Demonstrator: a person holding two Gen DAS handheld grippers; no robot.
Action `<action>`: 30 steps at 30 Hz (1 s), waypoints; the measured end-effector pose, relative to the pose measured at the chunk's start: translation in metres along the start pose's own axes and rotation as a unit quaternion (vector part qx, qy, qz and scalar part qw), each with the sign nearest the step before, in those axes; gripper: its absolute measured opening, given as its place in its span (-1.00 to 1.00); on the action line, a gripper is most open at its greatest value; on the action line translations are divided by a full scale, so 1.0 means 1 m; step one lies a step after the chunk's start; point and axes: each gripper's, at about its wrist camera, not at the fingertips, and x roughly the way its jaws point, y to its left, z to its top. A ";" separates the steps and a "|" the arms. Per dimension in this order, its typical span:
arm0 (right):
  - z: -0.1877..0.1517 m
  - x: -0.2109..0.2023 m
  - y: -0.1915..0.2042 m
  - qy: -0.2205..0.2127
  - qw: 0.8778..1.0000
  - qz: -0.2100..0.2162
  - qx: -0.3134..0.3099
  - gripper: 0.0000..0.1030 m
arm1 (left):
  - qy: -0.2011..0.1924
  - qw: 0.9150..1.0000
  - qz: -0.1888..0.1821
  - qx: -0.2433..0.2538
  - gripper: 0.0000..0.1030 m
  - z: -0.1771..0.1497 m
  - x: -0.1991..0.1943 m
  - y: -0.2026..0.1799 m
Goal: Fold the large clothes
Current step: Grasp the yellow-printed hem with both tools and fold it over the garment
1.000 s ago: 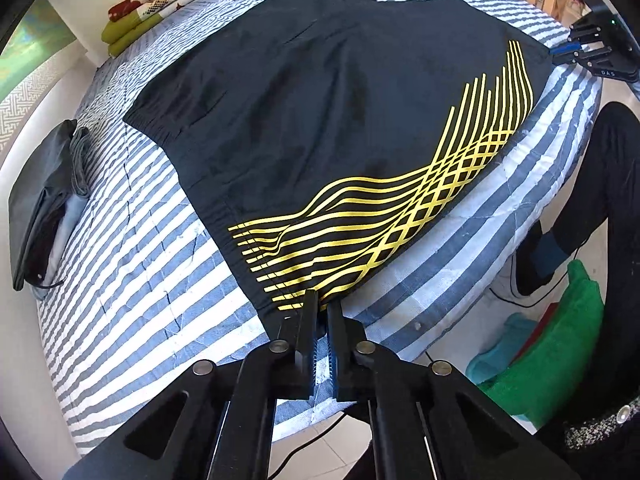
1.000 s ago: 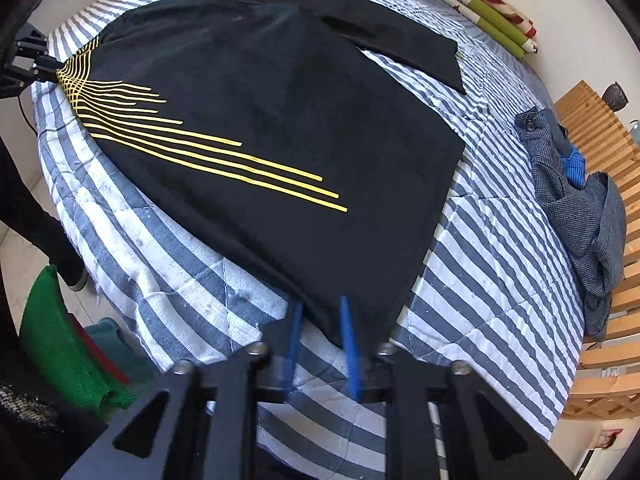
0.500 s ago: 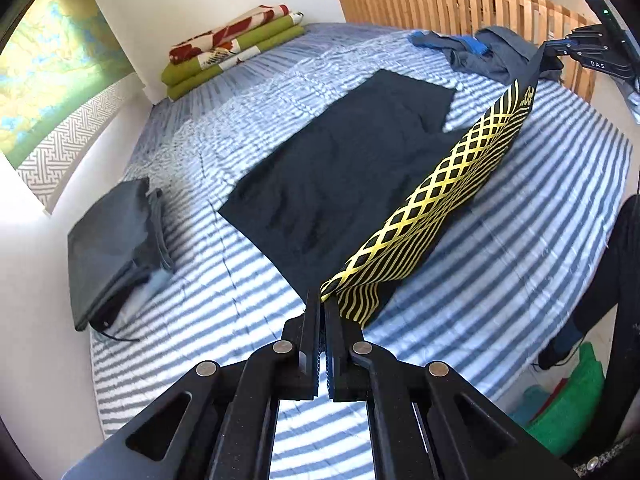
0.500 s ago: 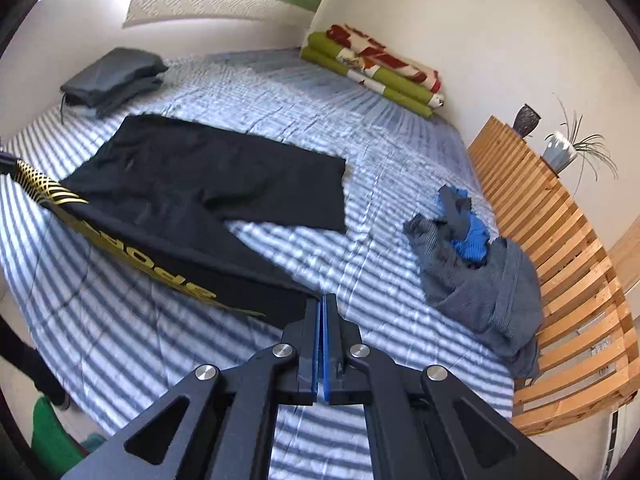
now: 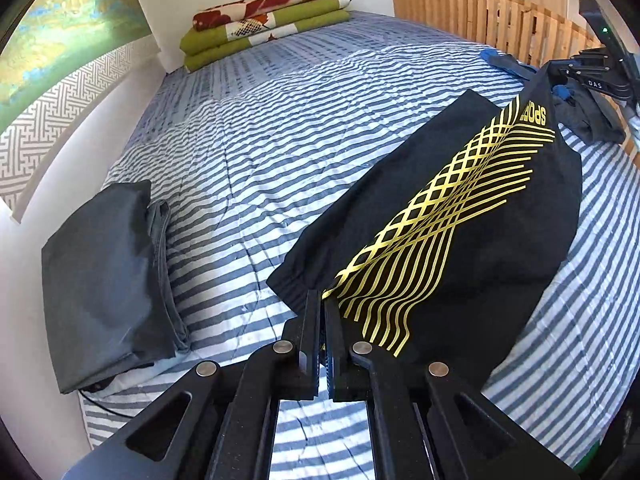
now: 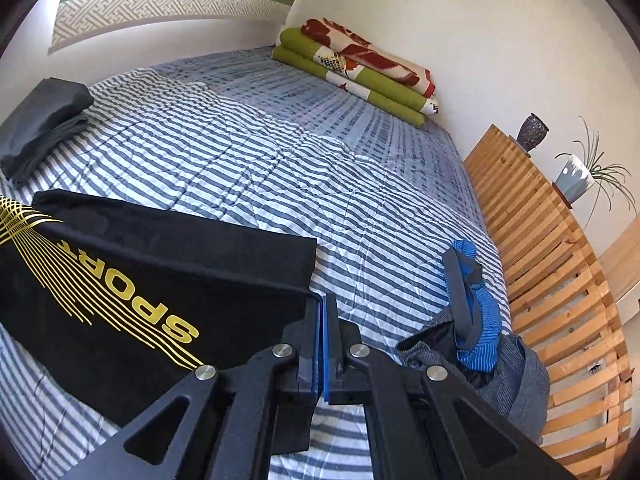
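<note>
Striped blue-and-white bedding (image 5: 280,128) covered the bed, and over it hung the black garment (image 5: 460,248) with yellow lines and the word SPORT — stretched between the two tools, its lower part sagging onto the bed. Each corner was pinched: the left hand-held gripper (image 5: 322,300) was clamped on one, the right hand-held gripper (image 6: 321,304) on the other. Near the right one lay a crumpled grey-and-blue pile (image 6: 476,336), beside the wooden slatted frame (image 6: 560,264). A folded dark grey item (image 5: 104,284) sat by the wall — folded green and red blankets (image 5: 264,24) at the far end.
</note>
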 end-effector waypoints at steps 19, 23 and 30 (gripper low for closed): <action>0.042 0.178 0.041 0.085 0.996 -0.013 -0.033 -0.99 | 0.066 0.997 -0.036 -0.006 -0.98 0.028 0.123 0.041; 0.045 0.184 0.046 0.083 0.996 -0.016 -0.033 -0.99 | 0.069 0.997 -0.033 -0.011 -0.98 0.028 0.115 0.046; 0.051 0.198 0.052 0.108 0.993 -0.015 -0.035 -0.72 | 0.078 0.996 0.002 -0.050 -0.05 0.028 0.112 0.058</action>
